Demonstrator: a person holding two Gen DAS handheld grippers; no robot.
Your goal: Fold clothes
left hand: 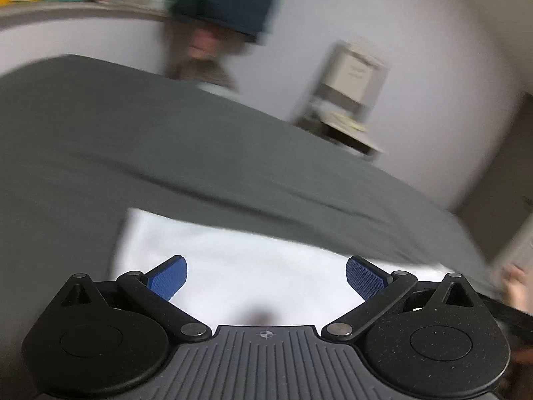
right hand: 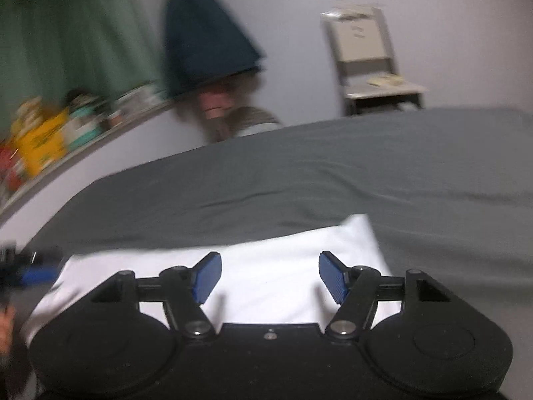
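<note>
A white garment (left hand: 253, 266) lies flat on a grey bed sheet (left hand: 166, 153), folded into a rectangle. My left gripper (left hand: 266, 278) hovers over its near part, open, with nothing between the blue pads (left hand: 168, 278). In the right wrist view the same white garment (right hand: 269, 266) lies on the grey sheet (right hand: 333, 173). My right gripper (right hand: 269, 276) is open and empty above it. The left gripper's blue part (right hand: 36, 275) shows at the far left edge. Both views are blurred by motion.
A chair with papers (right hand: 373, 63) stands against the white wall behind the bed; it also shows in the left wrist view (left hand: 349, 100). A dark blue cloth (right hand: 206, 40) hangs on the wall. A shelf with boxes (right hand: 43, 140) runs along the left.
</note>
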